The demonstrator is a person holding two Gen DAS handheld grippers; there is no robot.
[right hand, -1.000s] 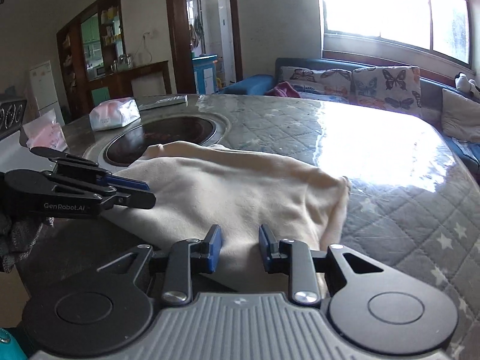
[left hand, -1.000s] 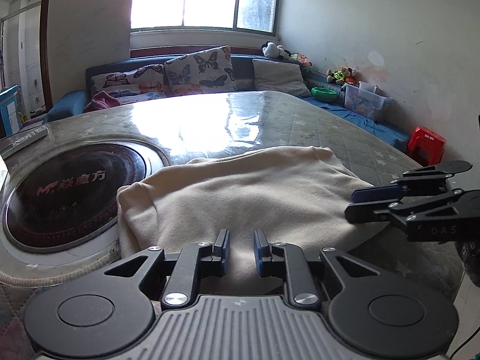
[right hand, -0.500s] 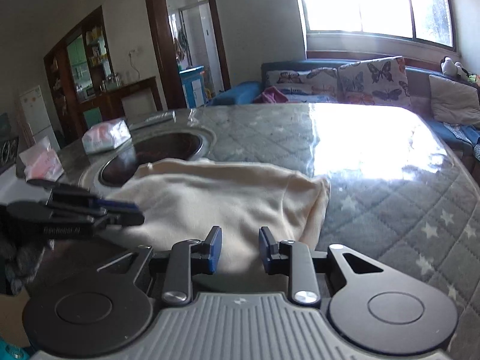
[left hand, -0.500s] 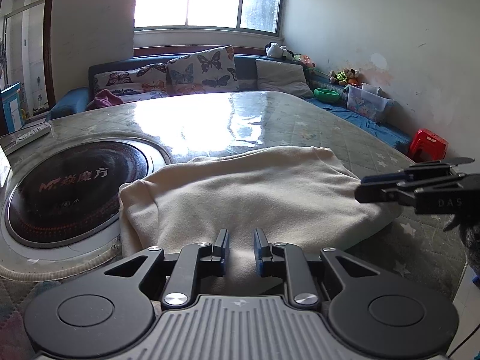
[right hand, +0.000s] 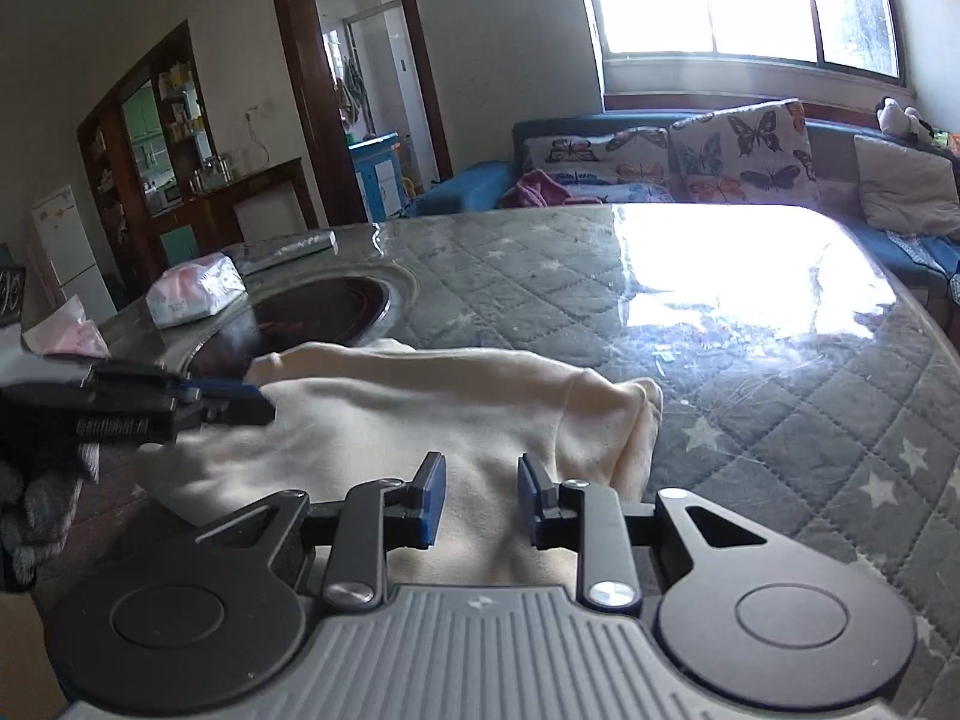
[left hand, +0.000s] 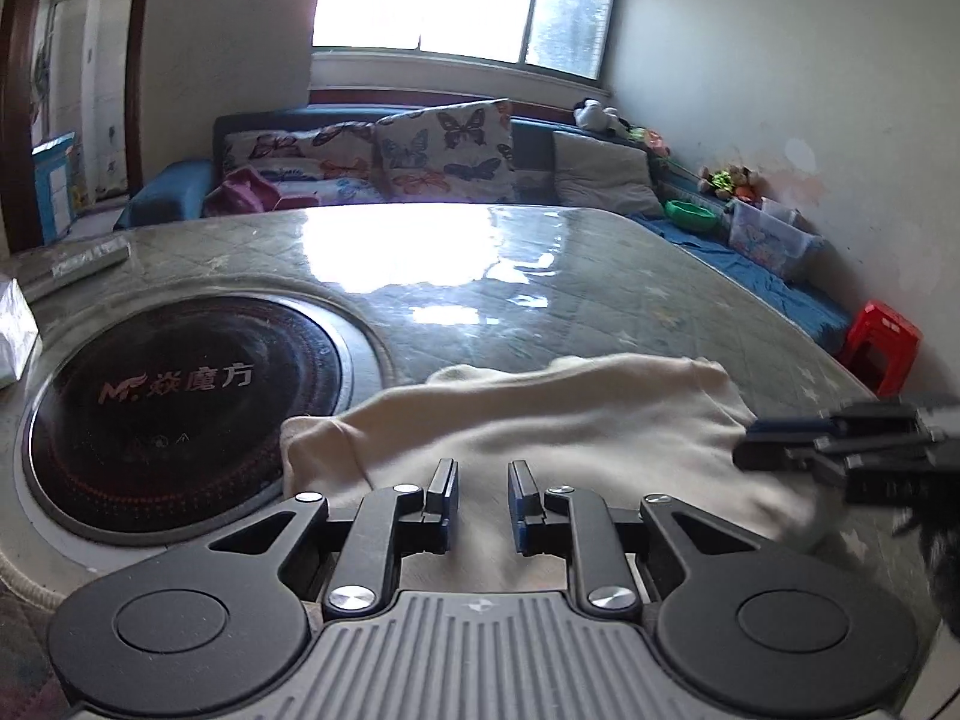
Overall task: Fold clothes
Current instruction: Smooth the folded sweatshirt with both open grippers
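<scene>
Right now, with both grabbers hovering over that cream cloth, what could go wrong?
1. The cream fleece garment lies partly over the round black cooktop set into the table; if it is warm, the fabric could suffer.
2. The garment's near edge seems to hang off the quilted grey table, so a tug could slide it down.
3. Both open grippers, left and right, sit close together and could collide.

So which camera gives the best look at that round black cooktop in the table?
The left wrist view: the cooktop shows as a nearly whole disc with its printed logo. The right wrist view catches only a thin dark sliver beyond the cream garment.
</scene>
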